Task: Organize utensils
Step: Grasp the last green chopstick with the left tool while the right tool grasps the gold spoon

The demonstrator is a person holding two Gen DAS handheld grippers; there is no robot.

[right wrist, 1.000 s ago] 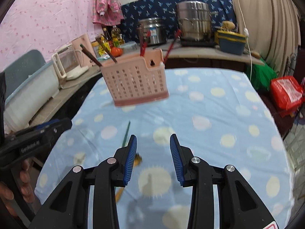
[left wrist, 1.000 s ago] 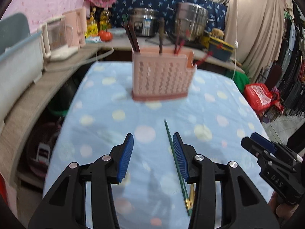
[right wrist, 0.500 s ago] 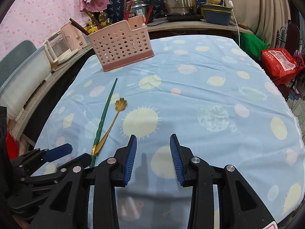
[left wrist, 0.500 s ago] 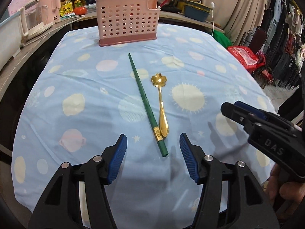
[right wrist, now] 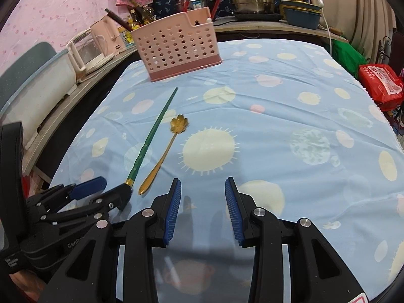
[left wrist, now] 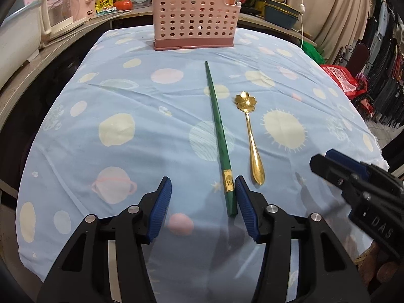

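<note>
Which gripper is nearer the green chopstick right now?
Left. The left gripper has the green chopstick's thick end between its closing jaws, close to one pad, not yet gripped. The right gripper sits open beyond the gold spoon, over bare cloth.

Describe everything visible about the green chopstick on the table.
The green chopstick is a single long stick, glossy dark green with a faintly marbled look, tapering to a thin tip that points at the pink utensil basket. A gold band sits near its thick end. It lies flat on the blue planet-print tablecloth, beside the gold flower-bowl spoon and not touching it. Its thick end lies between the closing jaws of the left gripper, close to one pad; no grip shows yet.
</note>
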